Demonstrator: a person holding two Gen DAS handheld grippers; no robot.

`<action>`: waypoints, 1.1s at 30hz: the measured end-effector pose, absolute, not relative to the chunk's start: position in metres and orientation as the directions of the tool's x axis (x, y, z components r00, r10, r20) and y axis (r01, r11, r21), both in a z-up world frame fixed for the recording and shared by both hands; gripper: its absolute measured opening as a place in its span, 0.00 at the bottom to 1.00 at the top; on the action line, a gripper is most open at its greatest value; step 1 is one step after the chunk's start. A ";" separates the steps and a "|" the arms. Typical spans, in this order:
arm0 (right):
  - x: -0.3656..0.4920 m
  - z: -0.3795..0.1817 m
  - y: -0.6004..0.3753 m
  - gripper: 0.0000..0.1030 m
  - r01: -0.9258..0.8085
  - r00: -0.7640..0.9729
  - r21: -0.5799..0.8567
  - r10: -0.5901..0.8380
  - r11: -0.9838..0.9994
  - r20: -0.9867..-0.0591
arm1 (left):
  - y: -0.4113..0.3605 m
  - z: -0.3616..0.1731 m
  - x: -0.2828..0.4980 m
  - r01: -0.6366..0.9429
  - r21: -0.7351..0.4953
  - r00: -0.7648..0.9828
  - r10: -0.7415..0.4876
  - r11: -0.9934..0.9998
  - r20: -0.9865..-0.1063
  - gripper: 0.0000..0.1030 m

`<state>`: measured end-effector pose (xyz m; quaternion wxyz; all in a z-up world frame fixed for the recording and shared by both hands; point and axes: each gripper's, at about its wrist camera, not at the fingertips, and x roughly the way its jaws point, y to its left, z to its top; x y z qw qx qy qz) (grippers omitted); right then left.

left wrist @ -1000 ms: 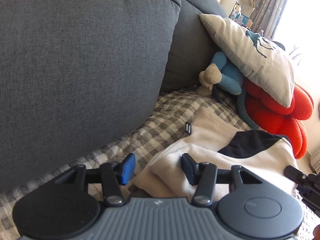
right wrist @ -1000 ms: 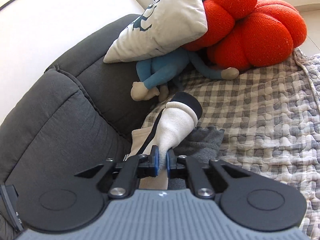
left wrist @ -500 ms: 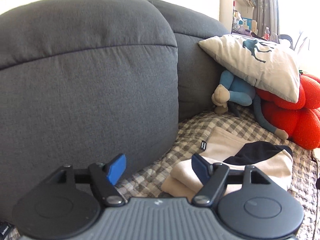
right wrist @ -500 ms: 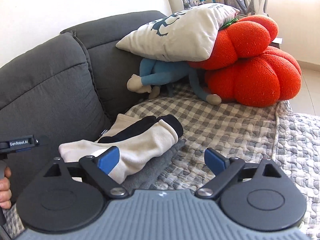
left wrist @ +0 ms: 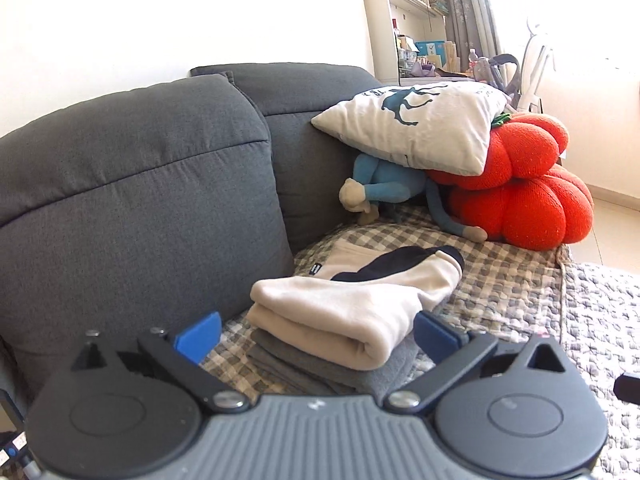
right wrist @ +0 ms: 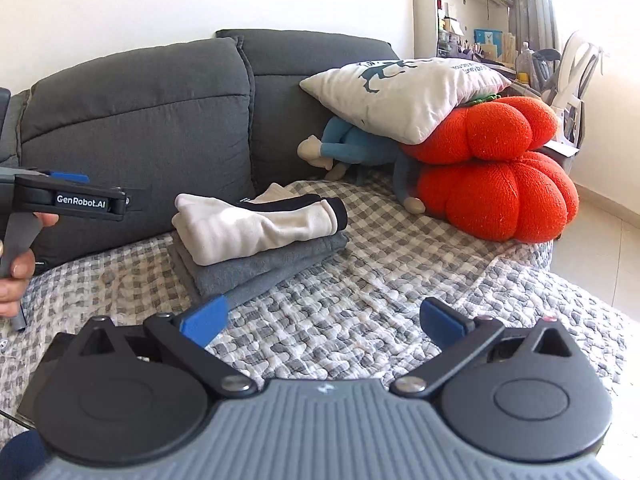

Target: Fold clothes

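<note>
A folded cream garment with black trim (left wrist: pixel 344 312) (right wrist: pixel 256 224) lies on top of a folded grey garment (left wrist: pixel 320 368) (right wrist: pixel 256 268) on the checked blanket (right wrist: pixel 380 300) of the sofa seat. My left gripper (left wrist: pixel 316 334) is open and empty, just short of the pile's near end, not touching it. It also shows from the side in the right wrist view (right wrist: pixel 68 200), left of the pile. My right gripper (right wrist: pixel 324 320) is open and empty, held back over the blanket in front of the pile.
The grey sofa back (left wrist: pixel 140 200) rises behind the pile. A white cushion (left wrist: pixel 412 124), a blue soft toy (left wrist: pixel 384 192) and two orange pumpkin cushions (left wrist: pixel 520 204) sit at the sofa's far end. Shelves (right wrist: pixel 460 12) stand behind.
My right gripper has let go of the cream garment, opened and pulled back. My left gripper has opened wider and drawn back and up from the pile. The cream garment now rests folded on the grey one.
</note>
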<state>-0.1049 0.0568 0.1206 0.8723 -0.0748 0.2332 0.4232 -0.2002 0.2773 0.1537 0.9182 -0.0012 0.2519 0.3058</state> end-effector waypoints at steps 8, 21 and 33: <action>-0.104 0.073 0.033 1.00 -0.742 0.487 0.156 0.684 0.652 -0.543 | 0.212 0.118 -0.200 -0.591 0.202 0.629 0.603 0.781 -0.491 0.99; -0.083 0.058 0.008 1.00 -0.713 0.567 0.148 0.687 0.686 -0.455 | 0.172 0.118 -0.194 -0.625 0.192 0.638 0.636 0.757 -0.433 0.99; -0.072 0.051 0.008 1.00 -0.690 0.564 0.201 0.690 0.696 -0.455 | 0.169 0.113 -0.182 -0.625 0.236 0.606 0.653 0.744 -0.455 1.00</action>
